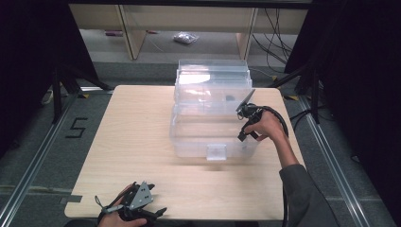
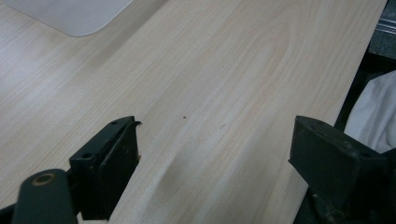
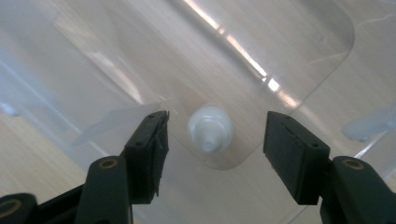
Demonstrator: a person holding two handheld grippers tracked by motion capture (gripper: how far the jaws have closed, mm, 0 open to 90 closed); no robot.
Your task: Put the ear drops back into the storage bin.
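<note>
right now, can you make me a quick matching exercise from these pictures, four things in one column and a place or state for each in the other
Things:
1 left gripper
2 right gripper
3 white bottle
4 clear box

Places or states:
a stands upright on the box floor
b open, above the bare table's near edge
c lid up, in the middle of the table
d open, pointing down into the box

Pairs: 1-b, 2-d, 3-a, 4-c

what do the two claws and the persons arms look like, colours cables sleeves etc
Both claws are black, each with two flat blocky fingers held by small round screws. The left claw carries a grey three-cornered plate on top. A thick black cable loops from the right claw. The right arm wears a grey sleeve.
</note>
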